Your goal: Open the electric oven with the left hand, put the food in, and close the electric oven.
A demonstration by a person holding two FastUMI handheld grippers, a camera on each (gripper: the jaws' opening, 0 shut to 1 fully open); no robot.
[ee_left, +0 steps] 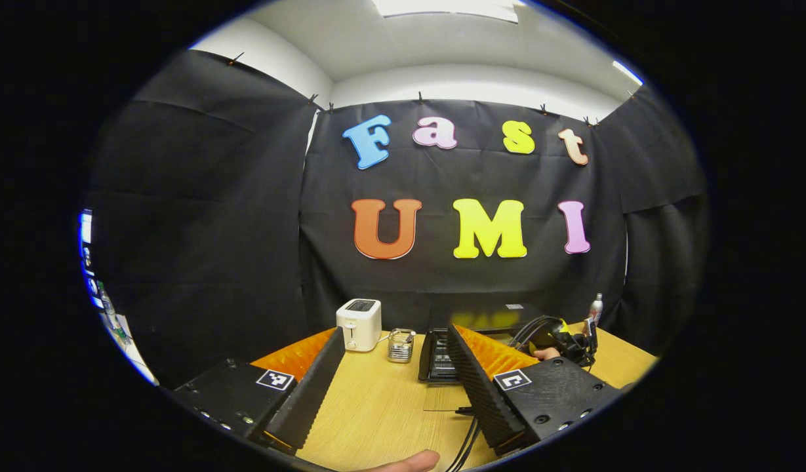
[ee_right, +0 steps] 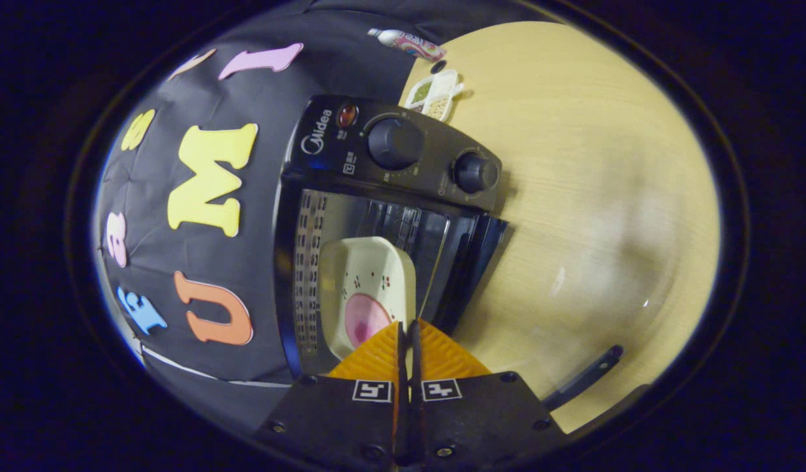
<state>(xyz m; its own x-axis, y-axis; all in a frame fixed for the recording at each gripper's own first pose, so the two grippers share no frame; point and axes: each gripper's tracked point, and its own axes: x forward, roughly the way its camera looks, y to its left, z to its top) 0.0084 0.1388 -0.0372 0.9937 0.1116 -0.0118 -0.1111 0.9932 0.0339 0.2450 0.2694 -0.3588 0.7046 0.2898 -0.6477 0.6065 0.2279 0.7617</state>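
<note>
We've got the right gripper [ee_right: 408, 331] clenched on the rim of the food dish [ee_right: 366, 288], which sits inside the open electric oven [ee_right: 389, 216], while the left gripper [ee_left: 393, 367] hangs wide apart.

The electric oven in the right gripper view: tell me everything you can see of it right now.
The electric oven is a black countertop unit on the light wooden table. Its control panel carries two round black knobs and a reddish indicator lamp. The glass door is swung fully open, its dark handle toward the camera. Inside the metal-lined cavity sits a cream dish holding something pink. The right gripper, fingers together, appears to clamp the dish's rim.
</note>
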